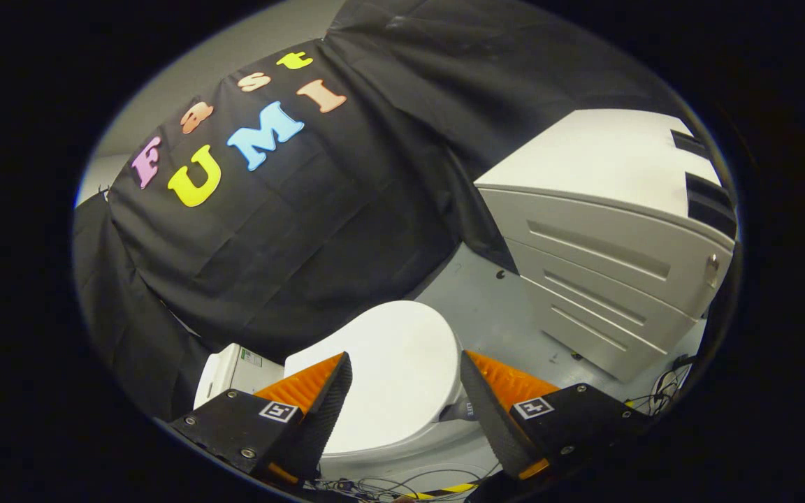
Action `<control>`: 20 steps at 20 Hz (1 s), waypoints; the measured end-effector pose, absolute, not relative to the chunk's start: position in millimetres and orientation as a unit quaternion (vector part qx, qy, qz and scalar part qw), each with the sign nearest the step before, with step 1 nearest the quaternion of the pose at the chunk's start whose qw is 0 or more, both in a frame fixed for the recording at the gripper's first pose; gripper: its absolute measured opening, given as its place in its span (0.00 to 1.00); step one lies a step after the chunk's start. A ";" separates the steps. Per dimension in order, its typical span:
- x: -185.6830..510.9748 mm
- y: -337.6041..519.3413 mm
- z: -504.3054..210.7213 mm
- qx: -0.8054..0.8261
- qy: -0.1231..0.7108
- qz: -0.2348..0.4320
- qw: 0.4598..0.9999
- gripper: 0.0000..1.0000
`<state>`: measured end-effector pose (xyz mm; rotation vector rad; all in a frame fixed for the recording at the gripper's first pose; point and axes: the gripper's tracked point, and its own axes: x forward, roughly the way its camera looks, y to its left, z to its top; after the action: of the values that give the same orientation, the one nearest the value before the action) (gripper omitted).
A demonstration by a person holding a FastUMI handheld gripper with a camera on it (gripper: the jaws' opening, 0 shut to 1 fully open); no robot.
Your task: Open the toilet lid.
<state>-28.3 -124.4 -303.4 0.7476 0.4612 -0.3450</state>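
A white toilet stands on the grey floor, its lid closed flat over the seat. The cistern sits behind it, against the black cloth wall. My gripper hovers above the lid, open, with the lid showing in the wide gap between the two fingers. Nothing is held and the fingers do not touch the lid. The lid's rounded front edge lies by the right finger.
A pale grey drawer cabinet stands on the floor to the right of the toilet. Loose cables lie by its base and more run below the fingers. The black cloth wall hangs close behind the toilet.
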 end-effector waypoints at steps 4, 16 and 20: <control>-35.3 -125.8 -332.2 0.392 0.235 -0.180 0.871 0.96; -53.3 -115.4 -402.3 0.446 0.275 -0.210 0.825 0.95; -54.0 -112.4 -418.5 0.452 0.279 -0.212 0.820 0.95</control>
<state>-54.0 -112.4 -418.5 0.9626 0.5943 -0.4519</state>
